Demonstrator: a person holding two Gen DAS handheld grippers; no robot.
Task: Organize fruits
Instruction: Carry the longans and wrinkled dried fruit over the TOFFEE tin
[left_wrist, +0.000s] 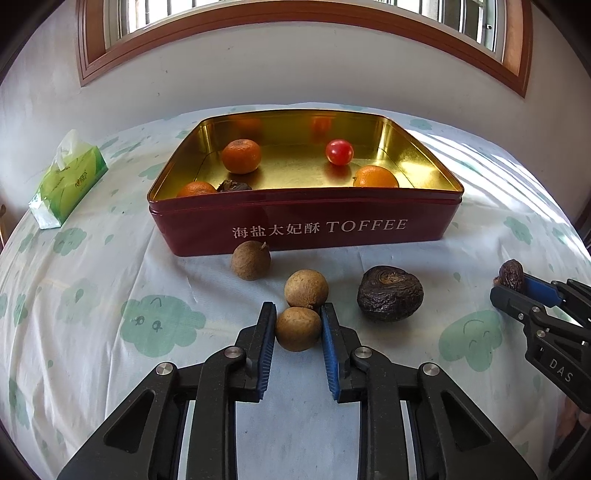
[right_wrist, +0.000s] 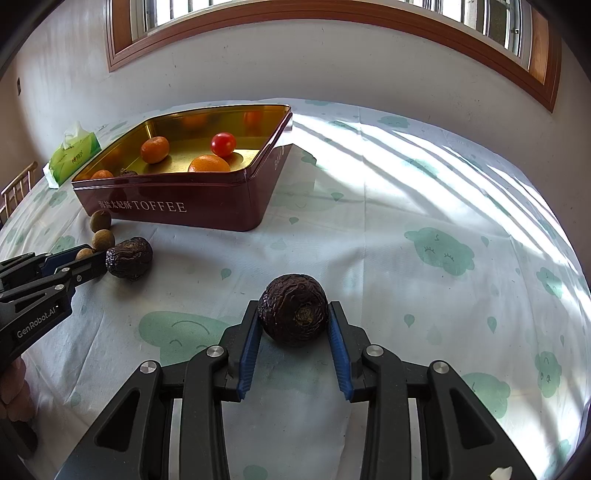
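Red toffee tin (left_wrist: 306, 221) sits at twelve o'clock on the tabletop (right_wrist: 369, 240), tangerines and a tomato already in it. Right gripper (right_wrist: 293, 325) has its jaws pinching a wrinkled dark fruit (right_wrist: 291, 310); left gripper (left_wrist: 298, 325) has its jaws clamped on a brown longan (left_wrist: 297, 328). Pickup step, I'd say; next, both lift clear over the tin's rim.

Daylight enters through the window (right_wrist: 332, 22); striped glare washes out the cloth (right_wrist: 424, 177) at right. Fisheye bends edges, corners dark, possibly slightly soft.
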